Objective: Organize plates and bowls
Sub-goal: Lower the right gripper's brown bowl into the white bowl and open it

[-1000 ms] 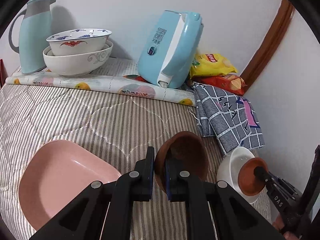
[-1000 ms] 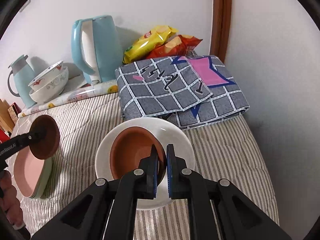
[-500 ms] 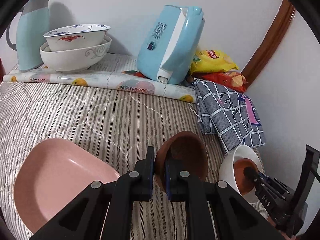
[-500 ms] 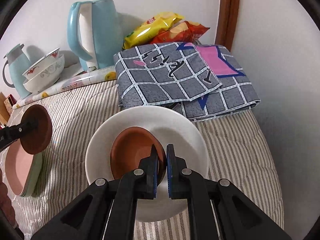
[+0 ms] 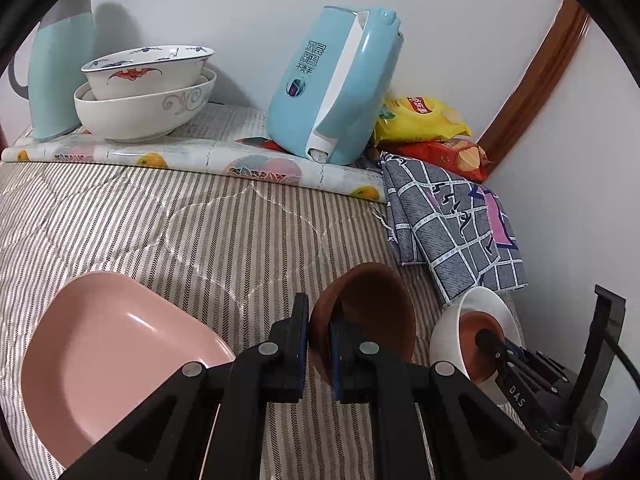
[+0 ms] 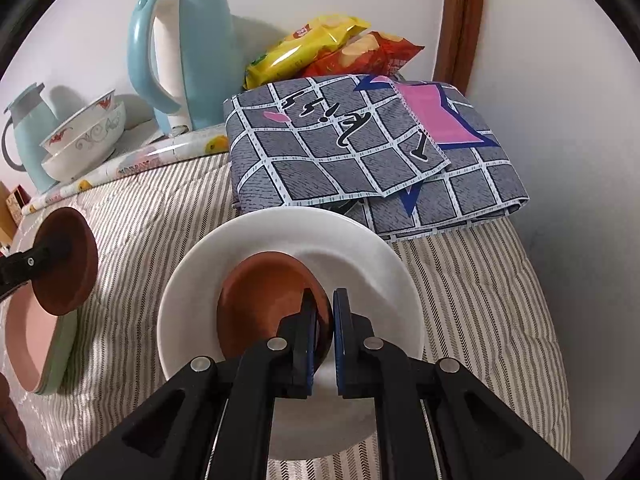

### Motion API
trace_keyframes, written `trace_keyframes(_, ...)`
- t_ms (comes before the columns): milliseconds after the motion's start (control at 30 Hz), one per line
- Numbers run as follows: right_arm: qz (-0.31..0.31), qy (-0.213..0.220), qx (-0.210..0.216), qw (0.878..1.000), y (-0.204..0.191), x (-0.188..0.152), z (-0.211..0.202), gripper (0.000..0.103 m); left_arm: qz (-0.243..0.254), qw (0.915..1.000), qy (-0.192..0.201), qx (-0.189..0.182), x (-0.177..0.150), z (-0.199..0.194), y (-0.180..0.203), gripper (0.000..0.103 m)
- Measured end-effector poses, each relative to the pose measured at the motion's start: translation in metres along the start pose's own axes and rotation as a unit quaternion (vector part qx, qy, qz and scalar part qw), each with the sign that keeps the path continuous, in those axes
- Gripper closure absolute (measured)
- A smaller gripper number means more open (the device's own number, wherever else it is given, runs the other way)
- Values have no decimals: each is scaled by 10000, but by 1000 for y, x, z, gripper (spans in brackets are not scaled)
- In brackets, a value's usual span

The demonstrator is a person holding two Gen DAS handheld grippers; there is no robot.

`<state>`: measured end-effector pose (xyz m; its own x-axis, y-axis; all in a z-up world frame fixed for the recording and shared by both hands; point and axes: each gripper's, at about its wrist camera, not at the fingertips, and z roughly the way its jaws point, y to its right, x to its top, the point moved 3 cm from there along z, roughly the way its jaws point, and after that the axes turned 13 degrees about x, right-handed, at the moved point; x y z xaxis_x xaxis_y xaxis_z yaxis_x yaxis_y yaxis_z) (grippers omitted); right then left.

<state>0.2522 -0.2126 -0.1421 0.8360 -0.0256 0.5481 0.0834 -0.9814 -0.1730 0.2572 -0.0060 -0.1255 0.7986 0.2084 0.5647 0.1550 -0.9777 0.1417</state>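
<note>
My left gripper (image 5: 319, 320) is shut on the rim of a small brown bowl (image 5: 372, 312), held tilted above the striped cloth, just right of a pink plate (image 5: 112, 352). In the right wrist view that same brown bowl (image 6: 66, 260) hangs over the pink plate (image 6: 28, 344), which lies on a green one. My right gripper (image 6: 324, 316) is shut on the rim of a second brown bowl (image 6: 264, 304), which sits down inside a white plate (image 6: 360, 256). The left wrist view shows this white plate (image 5: 486, 304) at lower right with the right gripper (image 5: 484, 336) reaching into it.
Two stacked patterned white bowls (image 5: 148, 92) stand at the back left beside a pale blue jug (image 5: 60, 76). A blue kettle (image 5: 336, 88), snack bags (image 5: 424, 120) and a folded grey checked cloth (image 6: 360, 152) line the back and right. A wall runs along the right.
The right gripper sank with its brown bowl down into the white plate, which now looks larger and nearer. The left gripper and its bowl stayed put.
</note>
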Motion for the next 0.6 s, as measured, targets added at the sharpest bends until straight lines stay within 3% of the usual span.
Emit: trace_keyframes(600,-254,-292,-168,9991,-3,-1,13,90,104,9999,-57,-5,-4,4,4,93)
